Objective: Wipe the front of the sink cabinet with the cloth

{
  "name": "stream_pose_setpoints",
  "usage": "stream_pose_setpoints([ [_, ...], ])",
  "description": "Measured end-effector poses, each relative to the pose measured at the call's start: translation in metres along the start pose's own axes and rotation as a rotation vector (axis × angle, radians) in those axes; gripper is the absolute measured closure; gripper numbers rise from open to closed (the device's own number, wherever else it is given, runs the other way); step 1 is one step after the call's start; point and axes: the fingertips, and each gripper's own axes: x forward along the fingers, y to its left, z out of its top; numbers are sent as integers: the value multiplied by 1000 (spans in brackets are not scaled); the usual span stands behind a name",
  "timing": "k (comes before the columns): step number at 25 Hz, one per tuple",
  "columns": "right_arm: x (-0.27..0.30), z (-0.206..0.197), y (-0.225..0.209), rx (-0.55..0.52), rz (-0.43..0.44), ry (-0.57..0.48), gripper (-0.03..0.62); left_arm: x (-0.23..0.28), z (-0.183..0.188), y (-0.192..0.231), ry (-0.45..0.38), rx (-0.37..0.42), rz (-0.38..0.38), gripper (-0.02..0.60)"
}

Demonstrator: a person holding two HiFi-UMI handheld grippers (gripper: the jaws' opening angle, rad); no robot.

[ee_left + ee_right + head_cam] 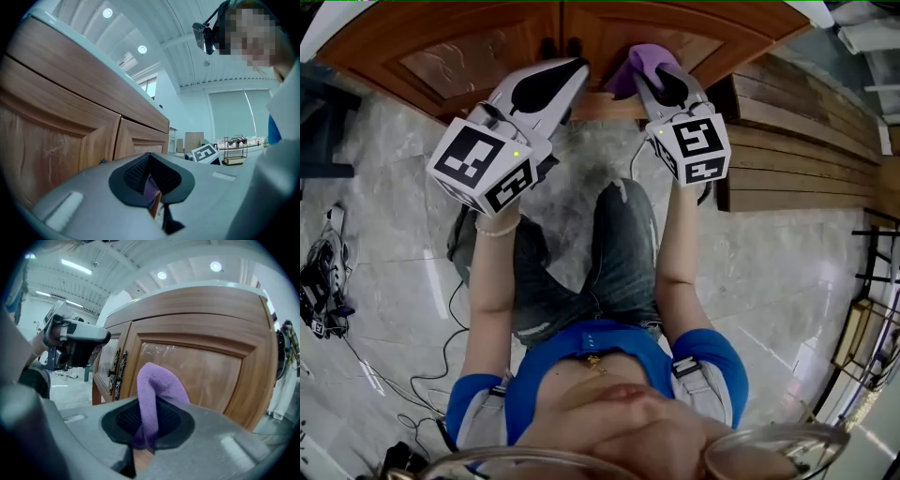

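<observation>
**Purple cloth held at the cabinet's right door**

The right gripper [661, 82] has its fingers clamped on the purple cloth [641, 62]. The cloth pokes up in front of the sink cabinet [478, 58] at the head view's 12 o'clock, low on the right door (whether it touches the wood is unclear). The left gripper [553, 86], at 11 o'clock, has its jaws together on nothing, near the door handles [561, 45].
</observation>
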Motion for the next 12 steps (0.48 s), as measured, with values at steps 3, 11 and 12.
stream_pose_setpoints([
  [3, -7, -6, -12, 11, -21, 7, 540, 5, -2, -5, 8, 1, -13, 581],
  [11, -21, -21, -35, 30, -63, 19, 540, 14, -9, -11, 25, -3, -26, 581],
  [12, -23, -23, -38, 32, -71, 22, 540, 14, -9, -11, 25, -2, -28, 581],
])
